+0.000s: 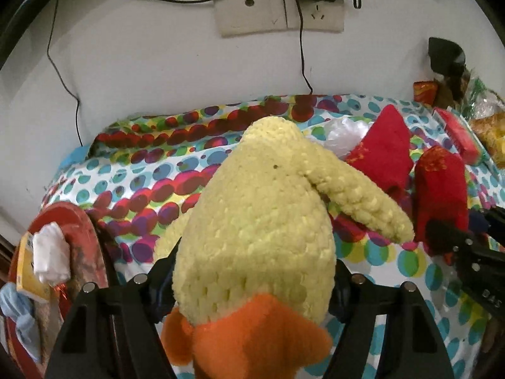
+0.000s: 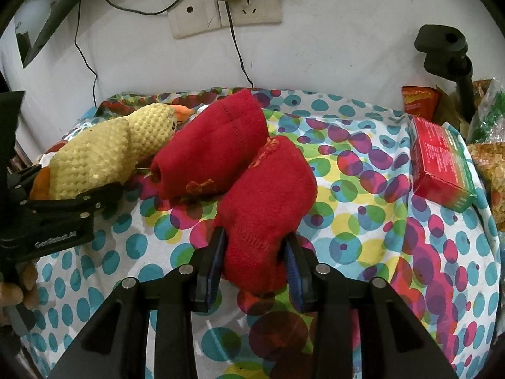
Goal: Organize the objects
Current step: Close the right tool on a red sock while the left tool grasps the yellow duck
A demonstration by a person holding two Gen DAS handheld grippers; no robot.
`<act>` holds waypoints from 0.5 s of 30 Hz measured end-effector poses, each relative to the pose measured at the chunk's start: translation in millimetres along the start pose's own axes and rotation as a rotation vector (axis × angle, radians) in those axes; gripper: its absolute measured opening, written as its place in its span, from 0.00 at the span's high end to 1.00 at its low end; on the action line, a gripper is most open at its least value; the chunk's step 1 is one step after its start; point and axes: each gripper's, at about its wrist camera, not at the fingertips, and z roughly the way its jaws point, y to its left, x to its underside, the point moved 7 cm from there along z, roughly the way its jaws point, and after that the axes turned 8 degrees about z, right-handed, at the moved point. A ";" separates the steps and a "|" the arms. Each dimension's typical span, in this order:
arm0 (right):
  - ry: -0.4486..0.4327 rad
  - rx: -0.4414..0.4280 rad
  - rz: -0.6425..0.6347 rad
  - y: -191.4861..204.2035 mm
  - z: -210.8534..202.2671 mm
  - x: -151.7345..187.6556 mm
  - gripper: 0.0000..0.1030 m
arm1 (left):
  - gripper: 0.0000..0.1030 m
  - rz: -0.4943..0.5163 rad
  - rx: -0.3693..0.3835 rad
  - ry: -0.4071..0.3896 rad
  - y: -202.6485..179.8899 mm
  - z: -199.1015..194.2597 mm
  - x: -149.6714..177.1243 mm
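Observation:
A yellow crocheted duck toy [image 1: 252,214] with an orange foot fills the gap between the fingers of my left gripper [image 1: 254,265], which is shut on its body just above the spotted tablecloth [image 1: 157,173]. The right wrist view shows the same duck [image 2: 94,158] at the left, with the left gripper's finger [image 2: 79,203] under it. My right gripper [image 2: 254,262] is shut on the near red sock [image 2: 268,195], its blue pads [image 2: 211,271] pressing both sides. A second red sock [image 2: 211,151] lies touching it, between it and the duck.
A red box [image 2: 442,170] and snack packets [image 2: 489,164] lie at the right edge, below a black stand [image 2: 442,50]. A white plastic bag [image 1: 344,132] sits behind the socks. A red round tray [image 1: 79,237] with clutter stands at the left. Cables hang from a wall socket [image 2: 227,9].

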 end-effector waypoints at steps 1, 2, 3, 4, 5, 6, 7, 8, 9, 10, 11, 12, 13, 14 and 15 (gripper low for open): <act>0.000 0.003 -0.001 -0.3 0.1 -0.1 0.66 | 0.27 -0.004 0.001 -0.006 -0.9 -2.1 2.0; 0.000 0.008 -0.003 -0.4 0.2 -0.3 0.66 | 0.27 -0.002 -0.004 -0.016 -2.0 -4.7 3.7; 0.000 0.010 -0.005 -0.4 0.5 -0.3 0.66 | 0.27 0.005 -0.009 -0.023 -4.1 -6.7 5.3; 0.001 0.013 -0.007 -0.5 0.9 -0.2 0.66 | 0.29 0.012 -0.014 -0.031 -5.2 -8.5 7.1; 0.002 0.018 -0.009 -0.4 1.1 -0.2 0.66 | 0.29 0.013 -0.025 -0.046 -5.4 -12.1 8.8; 0.002 0.022 -0.013 0.1 1.4 0.0 0.65 | 0.29 0.009 -0.031 -0.062 -5.0 -15.9 10.2; 0.002 0.027 -0.018 0.6 1.7 0.2 0.65 | 0.30 0.007 -0.031 -0.069 -5.7 -19.0 11.6; 0.002 0.030 -0.021 0.6 2.0 0.0 0.65 | 0.30 0.005 -0.025 -0.072 -6.3 -21.2 13.5; 0.002 0.033 -0.024 0.3 2.3 -0.2 0.65 | 0.30 0.003 -0.019 -0.074 -7.5 -23.5 15.7; 0.003 0.035 -0.025 0.6 2.3 0.0 0.65 | 0.31 0.005 -0.017 -0.075 -8.6 -26.0 17.6; 0.003 0.036 -0.026 0.6 2.2 0.1 0.65 | 0.31 0.003 -0.014 -0.076 -9.5 -29.1 20.7; 0.003 0.037 -0.027 0.6 2.0 0.2 0.65 | 0.31 0.002 -0.008 -0.076 -10.6 -30.7 21.9; 0.003 0.037 -0.026 0.7 2.0 0.2 0.65 | 0.32 -0.002 -0.008 -0.084 -10.0 -34.1 23.4; 0.003 0.039 -0.027 0.6 2.0 0.2 0.65 | 0.32 -0.016 -0.015 -0.104 -8.9 -39.9 25.2; 0.003 0.039 -0.028 0.9 1.9 0.3 0.65 | 0.32 -0.020 -0.010 -0.117 -9.0 -45.1 26.5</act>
